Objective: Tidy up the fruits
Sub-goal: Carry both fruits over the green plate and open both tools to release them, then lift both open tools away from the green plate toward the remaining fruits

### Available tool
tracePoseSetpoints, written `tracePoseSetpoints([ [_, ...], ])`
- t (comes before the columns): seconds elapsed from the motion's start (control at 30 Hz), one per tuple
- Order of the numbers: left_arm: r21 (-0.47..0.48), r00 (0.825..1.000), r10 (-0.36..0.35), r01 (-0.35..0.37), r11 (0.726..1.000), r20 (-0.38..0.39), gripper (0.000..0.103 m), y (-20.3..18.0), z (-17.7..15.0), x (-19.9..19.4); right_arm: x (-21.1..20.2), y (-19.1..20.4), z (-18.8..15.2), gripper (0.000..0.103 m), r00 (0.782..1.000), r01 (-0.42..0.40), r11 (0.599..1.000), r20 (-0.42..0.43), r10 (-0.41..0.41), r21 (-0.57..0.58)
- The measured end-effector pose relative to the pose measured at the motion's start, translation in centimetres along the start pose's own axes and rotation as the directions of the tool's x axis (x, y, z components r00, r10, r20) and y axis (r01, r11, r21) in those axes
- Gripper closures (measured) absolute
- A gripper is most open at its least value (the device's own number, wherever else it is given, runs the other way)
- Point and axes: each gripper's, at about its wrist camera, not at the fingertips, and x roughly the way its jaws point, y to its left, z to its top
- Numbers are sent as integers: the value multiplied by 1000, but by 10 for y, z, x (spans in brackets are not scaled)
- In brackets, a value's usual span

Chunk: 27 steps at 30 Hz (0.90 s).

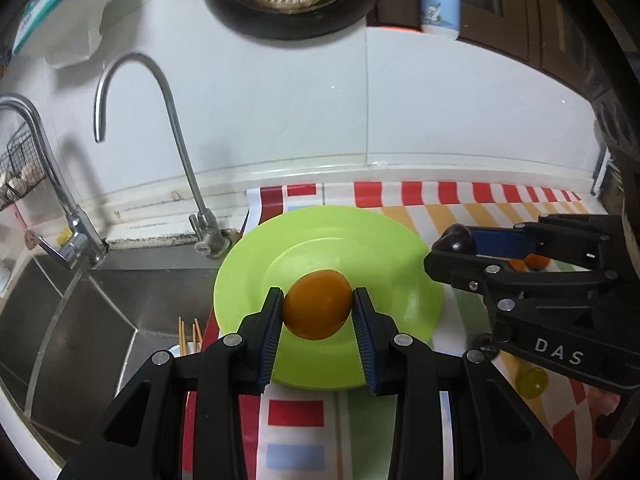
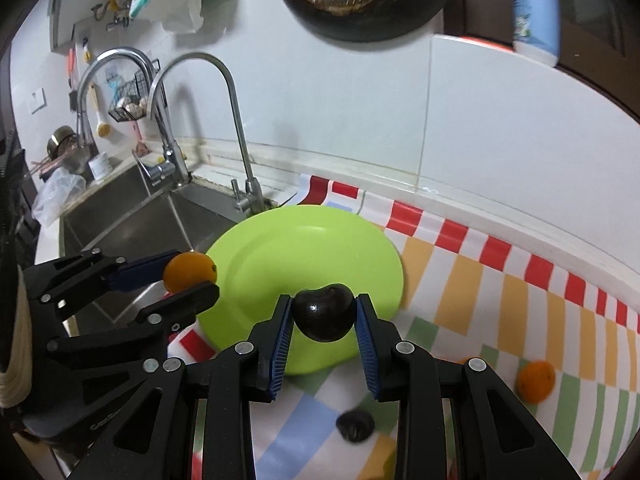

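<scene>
Kitchen tiles and a hanging pan back a desk covered by a striped cloth (image 2: 496, 264), with the green plate (image 1: 248, 280) as the landmark at its middle. Left of the plate lies the steel sink (image 1: 120, 300) with two curved taps behind it.

Over the plate's left-centre, the left gripper (image 1: 318, 312) has its fingers clamped on an orange fruit (image 1: 318, 304) — held clear above the plate's well, as far as I can judge. Right of the plate's centre, the right gripper (image 2: 324, 316) has its fingers pressed onto a dark plum-like fruit (image 2: 325, 312), hanging over the plate's near rim. Further right of the plate, on the cloth, lie a second dark fruit (image 2: 355, 424) and another orange one (image 2: 535, 376), well apart from each other.

Both held fruits are round and smooth, gripped only at their sides — either could roll once let go. Dropped from height, the orange one may run off the shallow plate toward the sink. Both grippers converging on the plate together risks a collision that knocks one fruit loose.
</scene>
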Motion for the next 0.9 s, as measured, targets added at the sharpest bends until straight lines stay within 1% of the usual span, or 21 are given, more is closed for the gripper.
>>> tracePoseSetpoints([
  [0.17,-13,999,-5,4,1000,-43,69,9,-2,23,30,-3,5,71,998,-25,999,-62,26,23],
  [0.3,-21,996,-18,16,1000,-83,68,15,-6,41,52,-4,7,71,992,-44,999,-118,47,31],
  [0.43,-22,993,-28,26,999,-112,68,18,-9,52,65,-4,9,71,987,-58,998,-150,63,37],
  [0.57,-16,992,-38,36,999,-123,68,18,-9,55,68,-2,10,70,988,-48,998,-146,52,31],
  [0.63,-19,992,-44,42,999,-122,64,18,-8,54,67,-2,11,70,989,-50,998,-141,53,30],
  [0.67,-16,992,-39,38,999,-121,62,17,-7,52,67,-2,11,68,989,-50,998,-139,54,30],
  [0.7,-13,992,-32,31,999,-119,62,18,-6,52,65,-2,12,63,990,-50,998,-133,53,29],
  [0.8,-12,994,-13,12,1000,-110,62,17,-6,43,58,-4,12,62,991,-48,998,-122,52,35],
  [0.9,-13,996,2,-3,1000,-93,62,16,-4,30,44,-6,11,62,995,-30,999,-96,34,38],
])
